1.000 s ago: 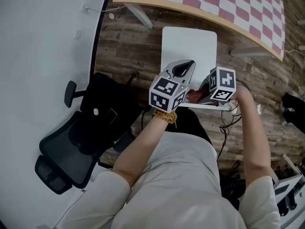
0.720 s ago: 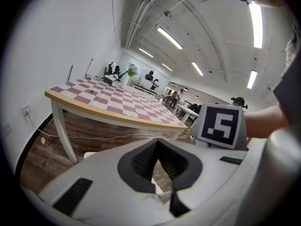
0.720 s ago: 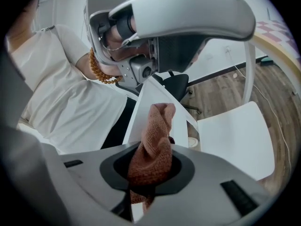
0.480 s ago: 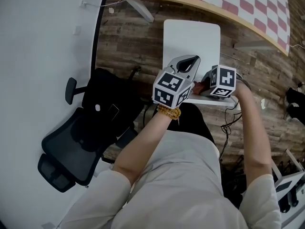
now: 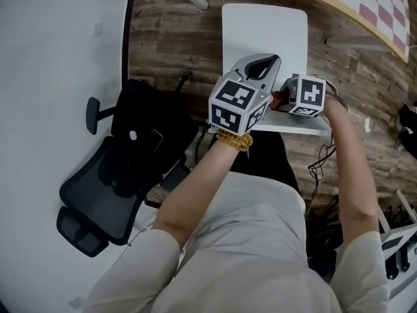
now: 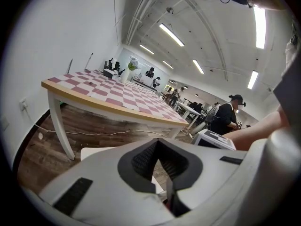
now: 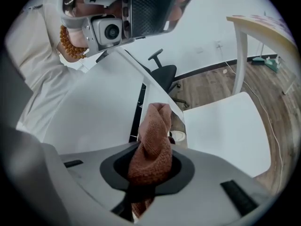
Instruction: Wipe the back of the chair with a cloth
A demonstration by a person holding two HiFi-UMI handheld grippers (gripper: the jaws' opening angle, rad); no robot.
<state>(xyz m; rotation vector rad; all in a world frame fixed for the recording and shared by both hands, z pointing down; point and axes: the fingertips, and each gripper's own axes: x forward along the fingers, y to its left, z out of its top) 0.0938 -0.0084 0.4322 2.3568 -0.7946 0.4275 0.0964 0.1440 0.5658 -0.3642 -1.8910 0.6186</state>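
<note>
Holding a rust-brown cloth, we have the right gripper with its fingers clamped on the cloth's bunched lower part. The free end stands out past the fingertips and meets the top edge of the white chair back. We cannot tell how firmly it presses there. Beyond the fingertips and to their right lies the chair's white seat, with wood floor past it.

We hold the left gripper just beside the right one, over the same chair. Its fingers are closed together with nothing between them. Ahead of these fingers we see the seat's near corner, and above it a counter with a pink-and-white checked top. A beaded bracelet sits on the wrist behind the left gripper. Well to the left of both sets of fingers stands a black office chair, close to the white wall.
</note>
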